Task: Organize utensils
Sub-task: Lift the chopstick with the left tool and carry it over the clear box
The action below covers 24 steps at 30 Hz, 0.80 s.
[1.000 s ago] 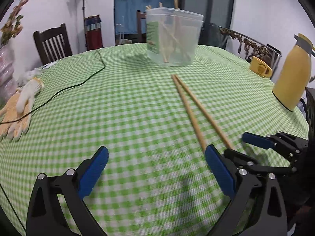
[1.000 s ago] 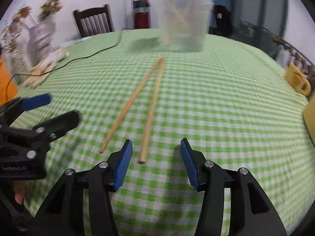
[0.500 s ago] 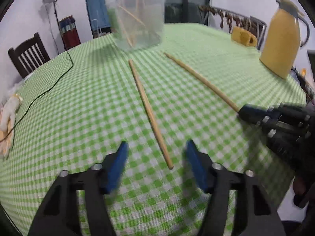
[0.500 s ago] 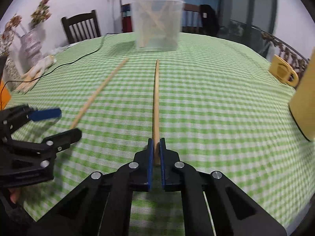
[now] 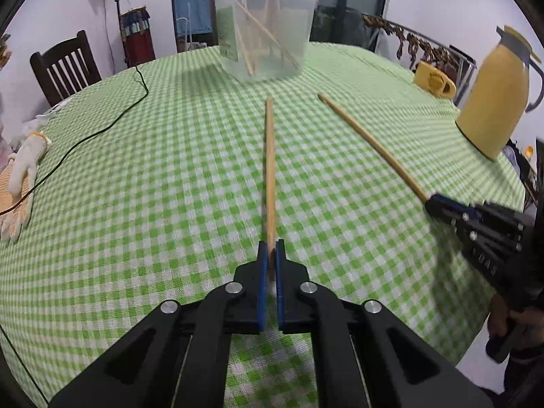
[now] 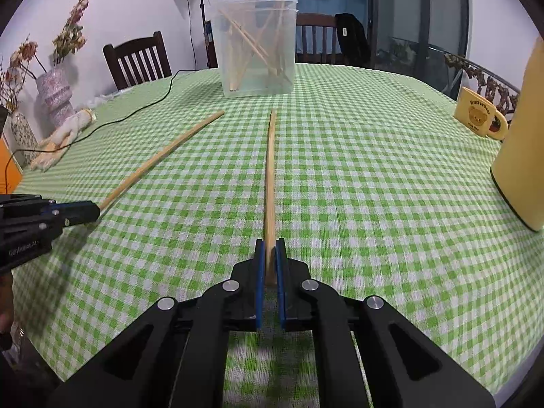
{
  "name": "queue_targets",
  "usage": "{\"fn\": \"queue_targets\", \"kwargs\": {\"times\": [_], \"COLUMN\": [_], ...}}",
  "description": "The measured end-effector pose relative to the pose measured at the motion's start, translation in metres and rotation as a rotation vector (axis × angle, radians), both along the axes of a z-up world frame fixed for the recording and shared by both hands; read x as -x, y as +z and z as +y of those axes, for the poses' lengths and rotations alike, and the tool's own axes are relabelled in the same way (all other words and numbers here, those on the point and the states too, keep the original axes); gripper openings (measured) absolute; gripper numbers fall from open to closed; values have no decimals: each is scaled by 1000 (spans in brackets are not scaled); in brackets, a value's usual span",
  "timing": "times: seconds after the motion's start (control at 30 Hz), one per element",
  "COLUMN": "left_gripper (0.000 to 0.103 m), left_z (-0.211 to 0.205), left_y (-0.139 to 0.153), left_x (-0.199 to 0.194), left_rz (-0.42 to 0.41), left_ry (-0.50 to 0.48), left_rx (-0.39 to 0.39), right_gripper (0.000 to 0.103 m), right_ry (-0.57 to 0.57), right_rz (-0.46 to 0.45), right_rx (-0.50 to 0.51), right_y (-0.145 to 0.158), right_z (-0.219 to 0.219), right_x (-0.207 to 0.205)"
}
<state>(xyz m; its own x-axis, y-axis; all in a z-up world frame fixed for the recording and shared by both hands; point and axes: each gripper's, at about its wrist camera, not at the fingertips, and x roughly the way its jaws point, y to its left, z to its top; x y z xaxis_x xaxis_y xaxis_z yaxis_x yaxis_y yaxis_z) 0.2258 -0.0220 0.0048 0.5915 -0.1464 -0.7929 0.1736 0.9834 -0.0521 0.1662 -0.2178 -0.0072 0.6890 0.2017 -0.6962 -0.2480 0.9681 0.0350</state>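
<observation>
My left gripper (image 5: pixel 269 255) has just clamped one chopstick (image 5: pixel 270 170), my right gripper (image 6: pixel 270 255) grips another (image 6: pixel 270 176); both lie short of the tub (image 5: pixel 265 30), which already holds several.

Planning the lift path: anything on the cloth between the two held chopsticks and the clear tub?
Nothing visible. Bare checked tablecloth lies between each chopstick and the plastic container; the mug and jug stand off to the side.

Both hand-held grippers (image 5: pixel 269 248) (image 6: pixel 270 246) clamped shut.
</observation>
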Motion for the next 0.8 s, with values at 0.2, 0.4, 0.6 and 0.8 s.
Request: {"fn": "queue_targets", "kwargs": {"times": [0.2, 0.4, 0.6, 0.8], "left_gripper": [1, 1, 1, 1], "left_z": [8, 18, 17, 15], "left_y": [35, 84, 128, 171], "left_x": [10, 25, 30, 20], "left_rz": [-80, -173, -238, -250], "left_ry": [-4, -20, -76, -110], "left_rx": [25, 35, 20, -5], "right_gripper": [6, 6, 6, 6], "right_ry": [2, 25, 72, 131], "right_rz": [-76, -188, -299, -360], "right_rx": [-7, 12, -7, 19], "right_y": [26, 62, 107, 147], "right_z": [-7, -8, -12, -15], "right_x": [14, 27, 36, 34]}}
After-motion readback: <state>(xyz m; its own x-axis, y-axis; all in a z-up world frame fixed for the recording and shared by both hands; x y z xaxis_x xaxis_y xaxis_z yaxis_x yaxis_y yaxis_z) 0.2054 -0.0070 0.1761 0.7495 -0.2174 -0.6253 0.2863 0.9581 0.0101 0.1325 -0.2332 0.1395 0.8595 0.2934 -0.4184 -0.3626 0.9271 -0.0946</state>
